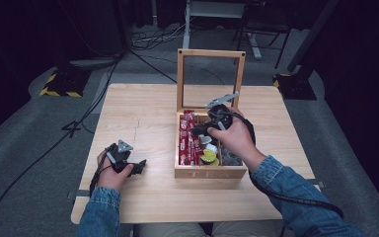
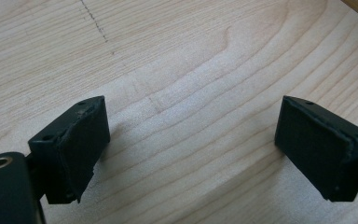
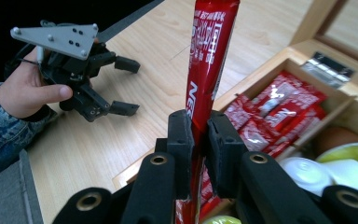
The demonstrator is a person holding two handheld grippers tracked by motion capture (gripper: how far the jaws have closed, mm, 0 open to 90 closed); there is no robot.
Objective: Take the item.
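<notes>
Pinched between my right claw (image 3: 198, 140) pads, a long red stick sachet (image 3: 210, 56) is standing up along the claw's line in the right gripper view, its lower end running down between the black arms and its upper end reaching out past the top edge. I am holding it with the jaws pressed tight on its middle. Just behind it, the wooden tea box (image 1: 210, 173) is sitting on the worktop (image 1: 143, 118) with its glazed lid (image 1: 210, 79) propped upright, and the left compartment is still carrying a packed row of matching red sachets (image 3: 279, 112). Beside them, in the neighbouring compartment, I am seeing white and green-topped little cups (image 3: 349, 158) and something dark that I cannot make out.

I am judging the work as just begun: one sachet is in the grip and clear of its row, while the rest are lying in the box, and nothing is lying out on the worktop yet. What is left, as I read it, is carrying this sachet off and setting it down.

Further out, my left claw (image 1: 139, 166) is resting low on the bare wood well apart from the box, jaws spread wide and gripping nothing, with plain grain between its pads (image 2: 81, 149).
</notes>
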